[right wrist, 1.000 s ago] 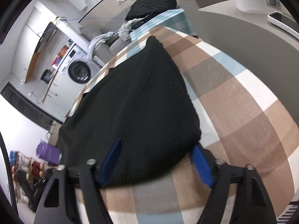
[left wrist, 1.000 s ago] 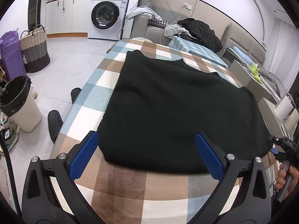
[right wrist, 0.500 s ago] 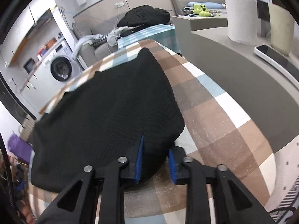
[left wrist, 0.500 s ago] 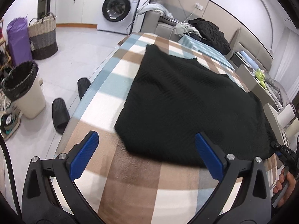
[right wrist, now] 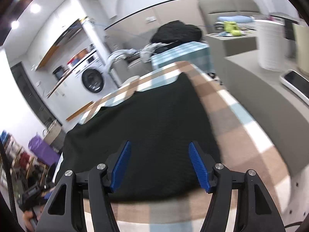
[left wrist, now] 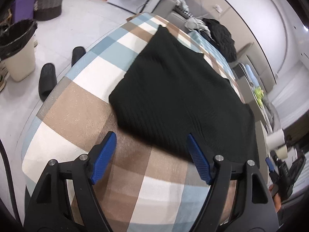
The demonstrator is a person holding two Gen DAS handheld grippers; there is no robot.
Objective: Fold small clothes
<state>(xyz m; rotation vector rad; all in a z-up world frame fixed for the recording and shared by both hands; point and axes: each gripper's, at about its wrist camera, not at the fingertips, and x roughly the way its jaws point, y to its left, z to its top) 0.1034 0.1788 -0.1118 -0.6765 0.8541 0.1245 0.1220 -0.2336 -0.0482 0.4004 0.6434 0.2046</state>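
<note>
Since a second ago my left gripper has dropped closer to the checked tablecloth and swung toward the near left corner of the black knit garment, and its jaws have just been closing from full spread; nothing is between them yet. My right gripper pinched the hem half a second ago, and its jaws have just been opening again; it now sits higher, hovering over the near edge of the garment. As far as I can tell its blue pads do not press on the cloth, so I judge both grippers empty, each with its jaws standing partly open.

The garment lies flat on the table, its hem nearest me and its far corners toward the sofa.

To do this step well, I think I should catch both near corners at matching spots on the hem, so the fold line runs straight across. My left pads need to slide lower, one under the knit edge and one over it, before they close; closing now would catch only air or tablecloth. The knit looks thick and soft, so I should take a generous bite rather than a thin nip, which could slip. I should also keep clear of the tablecloth itself, or it will lift with the garment.
</note>
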